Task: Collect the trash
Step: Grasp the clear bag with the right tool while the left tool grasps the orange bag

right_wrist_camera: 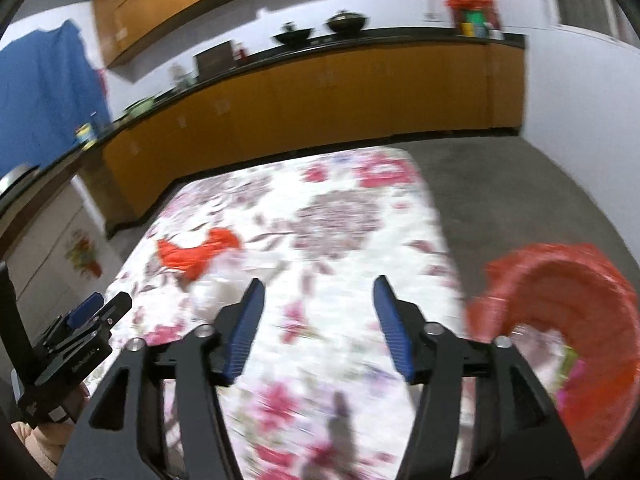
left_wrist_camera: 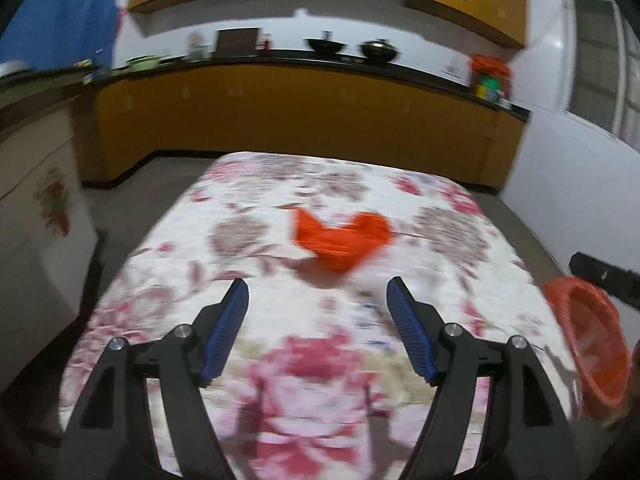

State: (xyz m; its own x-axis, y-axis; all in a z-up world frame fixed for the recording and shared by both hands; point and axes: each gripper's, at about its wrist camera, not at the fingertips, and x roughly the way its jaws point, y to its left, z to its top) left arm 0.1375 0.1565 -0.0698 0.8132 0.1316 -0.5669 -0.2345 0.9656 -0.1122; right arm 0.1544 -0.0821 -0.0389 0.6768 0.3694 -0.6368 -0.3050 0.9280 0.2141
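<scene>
A crumpled orange-red piece of trash (left_wrist_camera: 340, 240) (right_wrist_camera: 196, 254) lies on the floral-clothed table (left_wrist_camera: 280, 380) (right_wrist_camera: 340, 240). My left gripper (left_wrist_camera: 318, 284) is open and empty, short of the trash and apart from it. My right gripper (right_wrist_camera: 320, 281) is also open with nothing between its fingers; the trash lies ahead to its left. An orange basket (right_wrist_camera: 568, 280) (left_wrist_camera: 592, 344) sits at the table's right edge, beside the right gripper, with some blurred scraps inside. The left gripper (right_wrist_camera: 106, 304) shows at the left of the right wrist view. Both views are blurred.
Yellow-brown lower cabinets (left_wrist_camera: 300, 108) under a dark counter with pots (left_wrist_camera: 324, 45) run behind the table. Grey floor (right_wrist_camera: 520, 200) lies to the table's right and a white wall (left_wrist_camera: 580, 184) beyond it. A white appliance (left_wrist_camera: 36, 216) stands left.
</scene>
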